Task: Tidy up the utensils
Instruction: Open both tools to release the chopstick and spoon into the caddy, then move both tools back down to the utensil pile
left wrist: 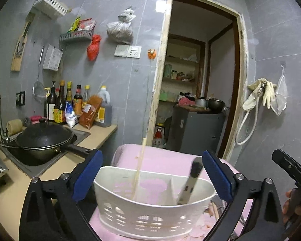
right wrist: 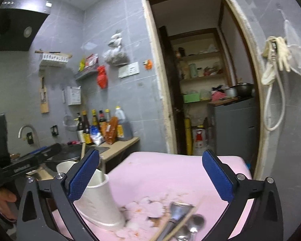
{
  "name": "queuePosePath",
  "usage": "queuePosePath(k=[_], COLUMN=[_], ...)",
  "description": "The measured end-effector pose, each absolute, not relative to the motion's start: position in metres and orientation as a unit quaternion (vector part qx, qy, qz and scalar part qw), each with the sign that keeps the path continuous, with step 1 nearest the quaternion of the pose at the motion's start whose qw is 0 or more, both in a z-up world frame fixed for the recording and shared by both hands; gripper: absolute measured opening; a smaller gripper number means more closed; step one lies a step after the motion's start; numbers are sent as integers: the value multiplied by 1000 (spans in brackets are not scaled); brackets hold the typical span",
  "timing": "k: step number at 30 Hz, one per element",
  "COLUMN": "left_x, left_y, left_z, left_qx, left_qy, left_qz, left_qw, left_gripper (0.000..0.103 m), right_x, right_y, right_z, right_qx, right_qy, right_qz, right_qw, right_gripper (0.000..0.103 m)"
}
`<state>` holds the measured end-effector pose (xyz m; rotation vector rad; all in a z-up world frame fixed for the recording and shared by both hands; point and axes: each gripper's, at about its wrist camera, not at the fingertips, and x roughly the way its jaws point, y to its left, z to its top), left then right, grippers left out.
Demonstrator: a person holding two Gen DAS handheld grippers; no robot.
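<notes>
left gripper (left wrist: 152, 177): jaws spread wide, blue pads either side of the caddy, not touching it, pinching nothing
right gripper (right wrist: 150, 175): jaws spread wide too, nothing between the pads; left pad overlaps the caddy in view, contact can't be told
caddy (left wrist: 150, 210): white slotted plastic utensil holder, stands on the pink table, divider inside splits it into compartments
chopstick (left wrist: 139, 166): pale, long, stands upright and slightly tilted in the left compartment, top leans past the far rim
knife handle (left wrist: 189, 184): dark and white handle pokes up from the right compartment, leaning right against the rim
loose utensils (right wrist: 182, 223): on the pink table just right of the caddy in the right wrist view; a metal piece, spoons and a pair of chopsticks (right wrist: 176, 224) lying across them, blurred, exact count can't be told
pink table (right wrist: 170, 172): floral print patch near the front, caddy at its left side
wok (left wrist: 43, 135): black, lidded, sits in the sink on the counter left of the table
bottles (left wrist: 74, 104): row of sauce bottles at the back of the counter against the grey tile wall
doorway (left wrist: 198, 80): open, behind the table, shelves inside
</notes>
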<state>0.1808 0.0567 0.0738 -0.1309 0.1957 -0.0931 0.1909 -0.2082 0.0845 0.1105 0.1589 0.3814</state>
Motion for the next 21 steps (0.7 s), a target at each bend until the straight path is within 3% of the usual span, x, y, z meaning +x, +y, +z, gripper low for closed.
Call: queuePosePath(k=[14,21], left_x=[161,163], left_y=[-14,-50], left_z=[66,44], left_qx=[-37,-15], left_qy=[110,160], left_qz=[-126,-157], left_qw=[985,974], left_gripper=[98,98], right_x=[156,145], right_y=[-286,-314], right_z=[84,70], right_qx=[37,23], right_qy=[84,110], right_qz=[107,83], right_qw=[990,990], right_gripper=[103,103])
